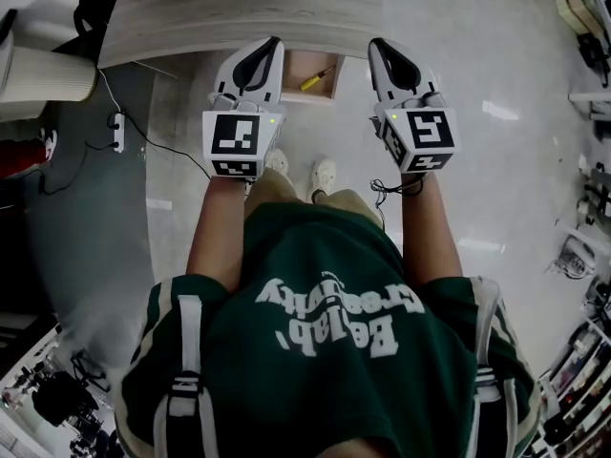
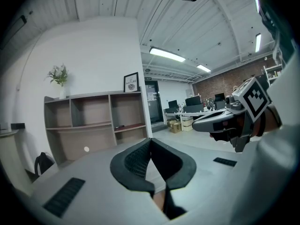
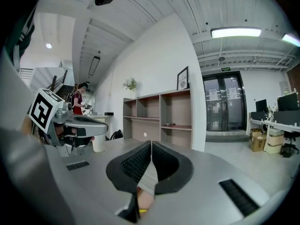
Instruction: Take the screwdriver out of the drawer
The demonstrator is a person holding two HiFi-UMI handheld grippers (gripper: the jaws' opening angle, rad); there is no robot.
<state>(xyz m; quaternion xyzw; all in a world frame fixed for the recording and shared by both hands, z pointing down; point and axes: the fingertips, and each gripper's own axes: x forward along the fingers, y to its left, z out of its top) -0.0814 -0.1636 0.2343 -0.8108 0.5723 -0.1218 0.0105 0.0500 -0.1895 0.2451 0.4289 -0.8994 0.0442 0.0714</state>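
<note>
A yellow-handled screwdriver (image 1: pixel 316 79) lies in the small open wooden drawer (image 1: pixel 295 69) under the front edge of the pale wood desk (image 1: pixel 239 17). My left gripper (image 1: pixel 275 42) is held just left of the drawer, its jaws shut with nothing between them (image 2: pixel 150 140). On the drawer's right side is my right gripper (image 1: pixel 375 43), also shut and empty (image 3: pixel 151 142). Both point almost level over the desk edge, and each shows in the other's view. In the right gripper view a sliver of yellow shows low behind the jaws.
A white power strip (image 1: pixel 116 132) with a black cable lies on the floor at left, and a black chair (image 1: pixel 95 12) stands by the desk corner. Open wooden shelves (image 2: pixel 93 121) line the far wall. A person in red (image 3: pixel 79 97) stands far off.
</note>
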